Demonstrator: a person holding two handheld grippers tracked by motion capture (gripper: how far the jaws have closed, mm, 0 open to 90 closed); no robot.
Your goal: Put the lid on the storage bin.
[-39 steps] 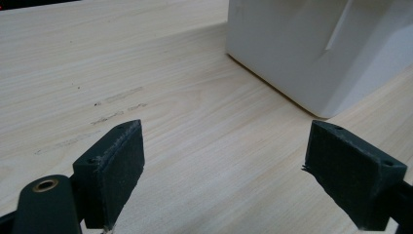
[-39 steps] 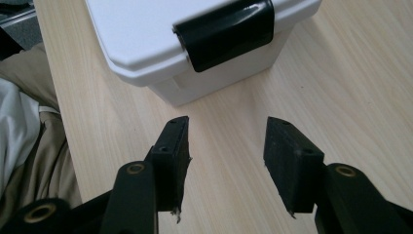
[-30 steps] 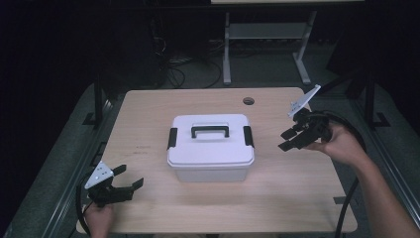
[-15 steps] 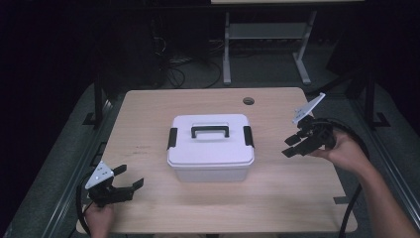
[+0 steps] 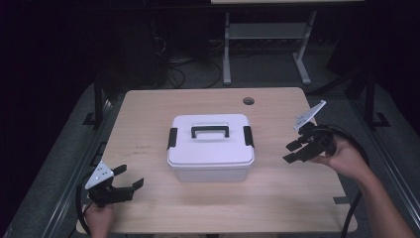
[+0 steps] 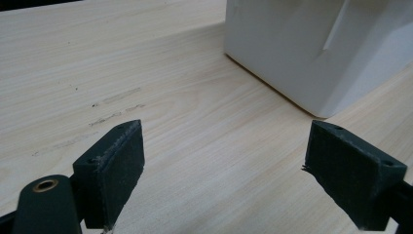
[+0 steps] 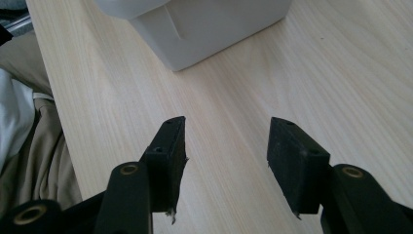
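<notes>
A white plastic box (image 5: 210, 147) with a black handle (image 5: 210, 130) and black side latches stands shut in the middle of the wooden table (image 5: 148, 109). My left gripper (image 5: 128, 178) rests open near the front left corner, well apart from the box. Its own view shows the box's lower corner (image 6: 311, 48) ahead and nothing between the jaws. My right gripper (image 5: 293, 151) is held open to the right of the box, a short gap away. The box's base corner (image 7: 204, 29) lies ahead in the right gripper view, with the jaws empty.
A round cable hole (image 5: 248, 101) sits in the table near its far edge. A metal stand (image 5: 262, 44) and loose cables (image 5: 183, 64) lie on the floor behind. Bare wood surrounds the box on all sides.
My right gripper has drifted down and toward the near side, staying right of the box. The left gripper and the box have not moved.
</notes>
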